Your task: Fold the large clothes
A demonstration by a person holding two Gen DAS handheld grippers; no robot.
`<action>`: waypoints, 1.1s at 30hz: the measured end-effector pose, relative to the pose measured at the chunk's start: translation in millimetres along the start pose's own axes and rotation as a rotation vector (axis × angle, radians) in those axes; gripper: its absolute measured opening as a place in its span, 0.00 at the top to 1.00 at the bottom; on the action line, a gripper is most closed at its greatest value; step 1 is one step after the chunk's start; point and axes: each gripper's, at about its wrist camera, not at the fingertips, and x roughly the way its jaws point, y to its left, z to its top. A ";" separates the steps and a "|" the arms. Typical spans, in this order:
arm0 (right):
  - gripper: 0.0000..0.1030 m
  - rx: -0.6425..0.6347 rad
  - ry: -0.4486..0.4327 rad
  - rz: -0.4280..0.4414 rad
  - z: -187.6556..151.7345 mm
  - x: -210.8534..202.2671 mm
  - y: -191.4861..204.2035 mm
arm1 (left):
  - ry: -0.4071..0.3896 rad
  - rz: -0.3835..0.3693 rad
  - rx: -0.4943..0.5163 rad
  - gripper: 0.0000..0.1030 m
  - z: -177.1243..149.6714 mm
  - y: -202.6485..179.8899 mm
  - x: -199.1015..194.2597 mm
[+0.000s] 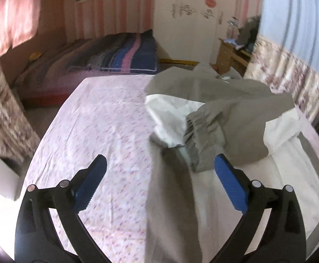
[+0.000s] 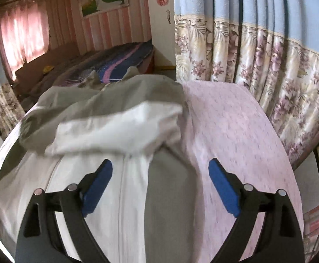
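Grey-and-white fabric jacket (image 1: 225, 118) lies crumpled on the pink patterned bedsheet (image 1: 98, 118), spreading just ahead of and under both tools. Its elastic grey cuff (image 1: 200, 129) sits just beyond the left gripper (image 1: 161, 168), whose blue-padded jaws gape wide, holding nothing. Above the white zippered front (image 2: 122, 186), the right gripper (image 2: 160, 171) is likewise spread wide and empty.

jacket (image 2: 106, 127) motion-blurred, near part cut by frame bottom; far clutter on wooden stand (image 1: 229, 52) too blurry to identify.
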 end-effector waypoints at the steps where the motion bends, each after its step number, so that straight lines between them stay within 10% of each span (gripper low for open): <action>1: 0.13 -0.003 0.000 -0.011 -4.9 -3.6 0.4 | 0.005 0.015 -0.014 0.05 -0.1 4.3 -0.2; 15: 0.12 0.043 -0.021 0.013 -20.9 -17.4 -0.7 | 0.023 -0.063 0.028 0.10 21.9 -65.4 51.0; 17: 0.12 0.040 -0.022 0.018 -16.5 -12.9 0.8 | 0.058 -0.060 0.048 0.32 28.9 -73.6 75.2; 18: 0.12 0.036 -0.019 0.025 -14.0 -9.4 2.1 | 0.099 -0.075 0.045 0.68 30.4 -75.9 90.9; 21: 0.12 0.021 -0.016 0.030 -9.6 -4.1 5.5 | 0.115 0.031 0.117 0.93 35.5 -81.3 113.0; 28: 0.12 0.022 -0.004 0.007 -6.7 8.0 0.3 | -0.098 0.321 0.252 0.87 67.2 -90.5 104.7; 29: 0.12 0.028 0.004 0.007 -7.8 10.7 -0.2 | -0.094 0.383 0.297 0.87 63.0 -94.6 114.0; 31: 0.12 0.041 0.019 0.020 -11.7 14.0 1.7 | 0.008 0.426 0.317 0.53 52.3 -90.6 143.0; 33: 0.12 0.028 0.024 0.018 -14.0 11.5 5.2 | 0.094 0.421 0.255 0.48 41.1 -75.2 159.9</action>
